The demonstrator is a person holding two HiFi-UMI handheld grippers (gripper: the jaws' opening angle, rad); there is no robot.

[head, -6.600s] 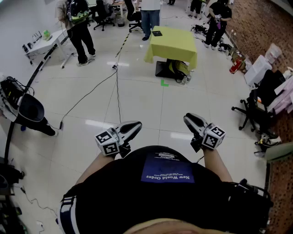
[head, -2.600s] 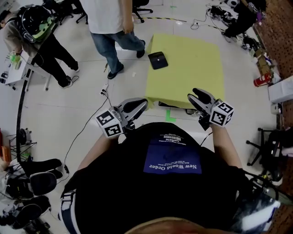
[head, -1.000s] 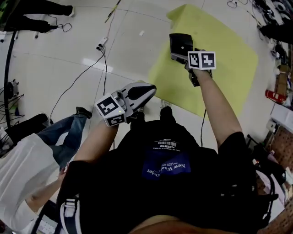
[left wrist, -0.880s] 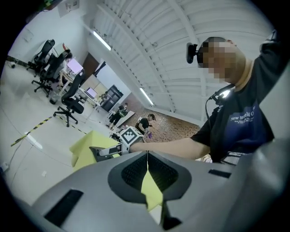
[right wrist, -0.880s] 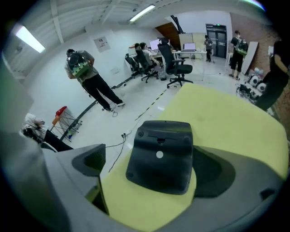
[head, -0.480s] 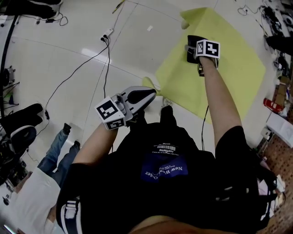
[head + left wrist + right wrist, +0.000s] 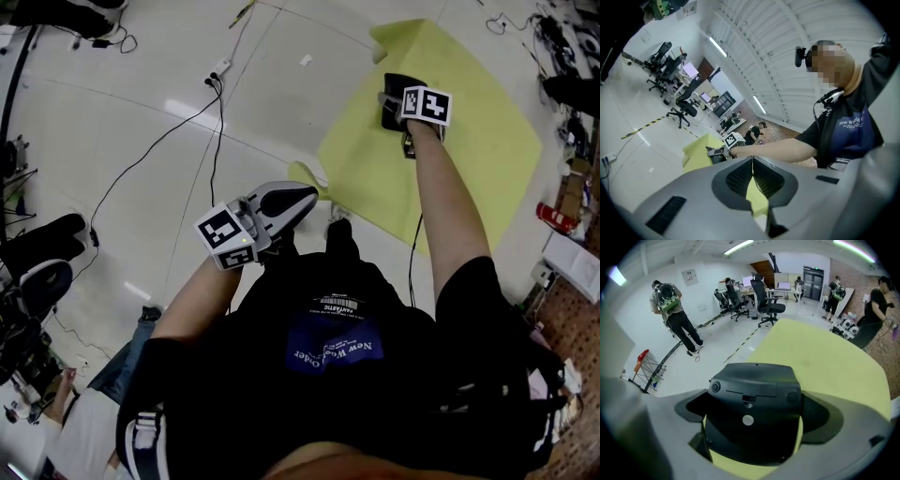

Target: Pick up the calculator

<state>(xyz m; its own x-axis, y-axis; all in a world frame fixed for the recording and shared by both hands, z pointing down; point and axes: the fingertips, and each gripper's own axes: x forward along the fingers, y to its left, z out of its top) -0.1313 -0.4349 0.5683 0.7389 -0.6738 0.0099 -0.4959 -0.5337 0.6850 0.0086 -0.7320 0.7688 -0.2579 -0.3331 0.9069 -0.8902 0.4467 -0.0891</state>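
**Q:** Where is the calculator?

**A:** The calculator (image 7: pixel 754 380) is a dark, chunky desk model on a table covered with a yellow cloth (image 7: pixel 469 178), near one edge. Its underside faces up, showing a battery cover, rubber feet and a small round sticker. The person's right arm is stretched well forward to reach it.

**Q:** Is it being held?

**A:** The right gripper (image 7: pixel 757 409) has one jaw on each side of the body. Both ribbed pads look pressed against its flanks, so I judge it clenched on the calculator. Taking it across the width suits such a broad, flat case. I can't tell whether it has left the cloth. A strip of yellow shows under its near end, but that could be the angle.

**Q:** And the other hand?

**A:** The left gripper (image 7: pixel 298 197) is held close to the person's chest, well apart from the table. Its jaws meet with nothing between them. One gripper seems enough here, and holding the left one back keeps it out of the way.
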